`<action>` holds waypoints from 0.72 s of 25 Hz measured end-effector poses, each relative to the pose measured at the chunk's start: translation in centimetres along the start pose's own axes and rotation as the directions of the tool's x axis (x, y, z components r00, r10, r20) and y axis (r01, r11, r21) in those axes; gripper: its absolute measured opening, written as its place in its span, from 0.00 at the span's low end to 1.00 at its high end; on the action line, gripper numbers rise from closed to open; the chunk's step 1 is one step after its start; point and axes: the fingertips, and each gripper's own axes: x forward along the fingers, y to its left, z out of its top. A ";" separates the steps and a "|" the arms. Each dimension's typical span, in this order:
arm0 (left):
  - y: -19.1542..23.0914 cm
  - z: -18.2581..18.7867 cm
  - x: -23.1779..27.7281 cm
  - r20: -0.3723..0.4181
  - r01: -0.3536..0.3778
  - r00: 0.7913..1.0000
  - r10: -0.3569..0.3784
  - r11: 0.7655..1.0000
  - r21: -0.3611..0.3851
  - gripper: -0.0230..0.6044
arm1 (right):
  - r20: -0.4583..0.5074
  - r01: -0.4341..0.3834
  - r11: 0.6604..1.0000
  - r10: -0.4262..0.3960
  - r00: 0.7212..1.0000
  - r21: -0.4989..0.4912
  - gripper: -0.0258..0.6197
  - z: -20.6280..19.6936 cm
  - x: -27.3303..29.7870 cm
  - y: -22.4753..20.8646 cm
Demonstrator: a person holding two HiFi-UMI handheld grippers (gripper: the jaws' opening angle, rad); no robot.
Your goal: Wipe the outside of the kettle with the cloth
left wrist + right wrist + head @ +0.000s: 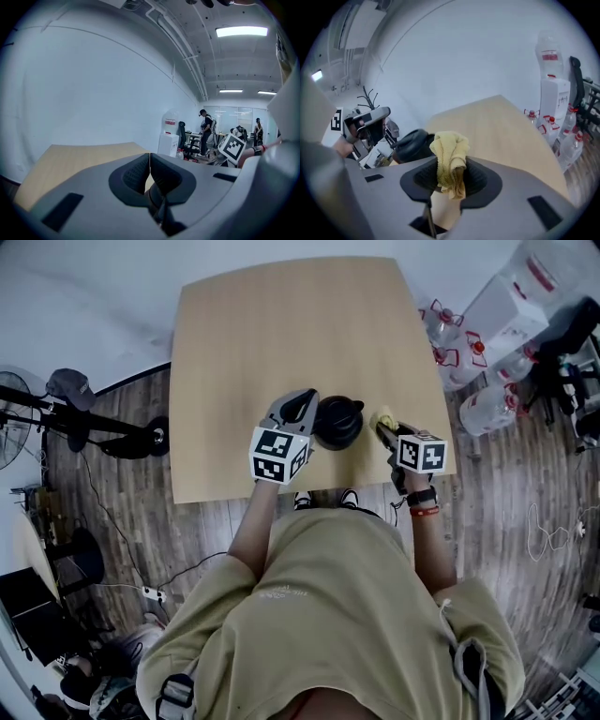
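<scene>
Jaws: right gripper (451, 180) clamps cloth (450, 150); left gripper (149, 171) closed, beside kettle (337, 423)

Head cam sits way up top and stares almost straight down at the tabletop (281, 352), whole thing in frame. Left gripper view rides low behind its closed jaws, facing level across the wood toward the water dispenser (168, 143). Right gripper view (really close to the cloth (450, 161) it pinches) aims across at the kettle (410, 141) and left hand-held gripper (302, 404). All three share the tabletop.
</scene>
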 end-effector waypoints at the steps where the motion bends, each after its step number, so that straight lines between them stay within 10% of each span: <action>1: 0.1 0.6 0.1 0.008 -0.006 1.000 0.006 1.000 0.007 0.08 | 0.034 0.009 1.000 -0.008 0.999 -0.019 0.25 1.7 -0.4 0.0; 7: 1.1 5.0 1.7 0.066 -0.068 0.996 0.065 0.997 0.038 0.08 | 0.253 0.044 0.988 -0.006 0.967 -0.146 0.25 12.5 -3.3 1.7; 18: 2.5 11.9 2.3 0.197 -0.161 0.969 0.146 0.985 0.061 0.08 | 0.582 0.173 0.943 0.025 0.813 -0.283 0.25 24.5 -8.3 7.6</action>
